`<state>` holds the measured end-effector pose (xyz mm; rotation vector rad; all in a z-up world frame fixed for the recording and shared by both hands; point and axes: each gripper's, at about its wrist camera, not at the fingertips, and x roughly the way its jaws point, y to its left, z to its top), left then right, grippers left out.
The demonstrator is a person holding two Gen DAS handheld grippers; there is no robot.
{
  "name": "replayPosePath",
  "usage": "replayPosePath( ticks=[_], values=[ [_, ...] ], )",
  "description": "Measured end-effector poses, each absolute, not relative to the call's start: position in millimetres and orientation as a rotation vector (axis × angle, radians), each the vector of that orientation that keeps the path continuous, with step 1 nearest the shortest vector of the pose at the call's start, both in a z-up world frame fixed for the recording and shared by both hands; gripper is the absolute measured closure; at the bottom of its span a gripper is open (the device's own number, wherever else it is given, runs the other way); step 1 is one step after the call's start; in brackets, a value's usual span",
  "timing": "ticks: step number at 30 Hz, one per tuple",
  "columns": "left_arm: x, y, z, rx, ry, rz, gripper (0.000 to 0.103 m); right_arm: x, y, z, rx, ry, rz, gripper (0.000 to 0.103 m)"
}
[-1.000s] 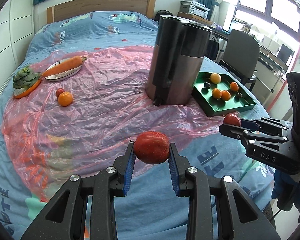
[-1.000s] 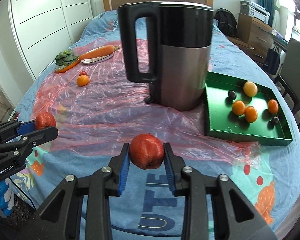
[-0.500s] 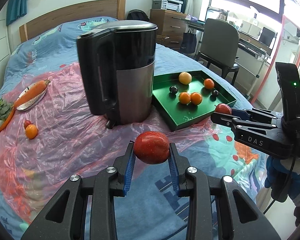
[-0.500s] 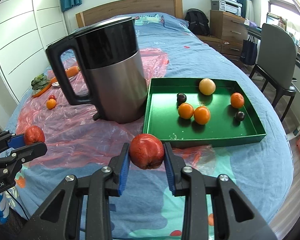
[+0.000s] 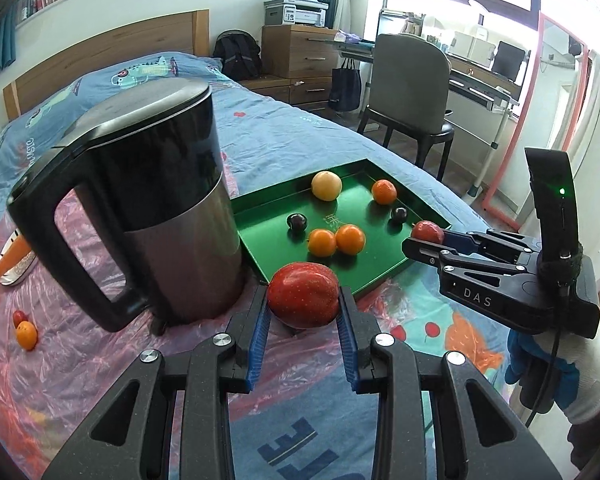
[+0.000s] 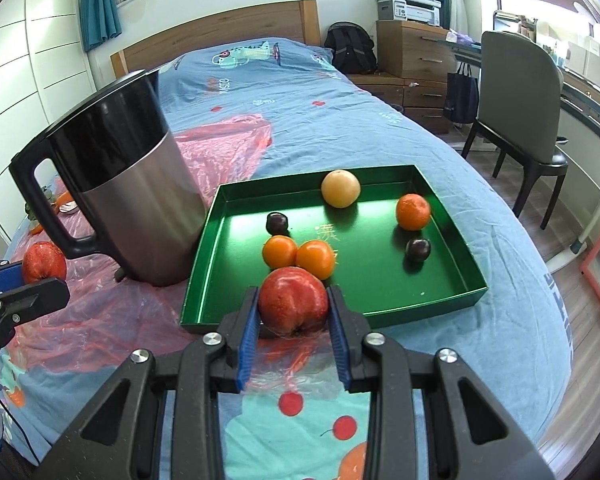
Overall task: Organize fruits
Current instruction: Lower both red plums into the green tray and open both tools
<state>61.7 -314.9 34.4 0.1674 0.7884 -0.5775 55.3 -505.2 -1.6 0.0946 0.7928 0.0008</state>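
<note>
The left gripper (image 5: 303, 300) is clamping a red apple (image 5: 303, 295) at lower centre, just short of the green tray's (image 5: 260, 204) near corner. The right gripper (image 6: 293, 307) is pinching a second red apple (image 6: 293, 305) over the tray's near rim, beside the kettle (image 6: 128, 200); open tray floor is lying at centre right.

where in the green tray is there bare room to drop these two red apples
The near strip of the green metal tray, along its front wall, is bare, widest below the right-hand dark plum. The near-left corner is free too. The middle is crowded by the two touching oranges.
</note>
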Motion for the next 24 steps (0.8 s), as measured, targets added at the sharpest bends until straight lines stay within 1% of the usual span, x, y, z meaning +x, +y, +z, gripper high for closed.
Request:
replayPosePath(
  ticks=[5, 13, 24],
  values=[
    [88, -345, 21, 0.203, 0.806, -0.579, 0.075, 78, -524, -12, 0.081, 0.799, -0.023, 0.057],
    [132, -379, -23, 0.257, 0.886, -0.542, 0.075, 117, -544, -42, 0.064, 0.839, -0.052, 0.057],
    [151, -397, -57, 0.282, 0.934, -0.536, 0.075, 138, -555, -74, 0.048, 0.881, -0.065, 0.057]
  ],
)
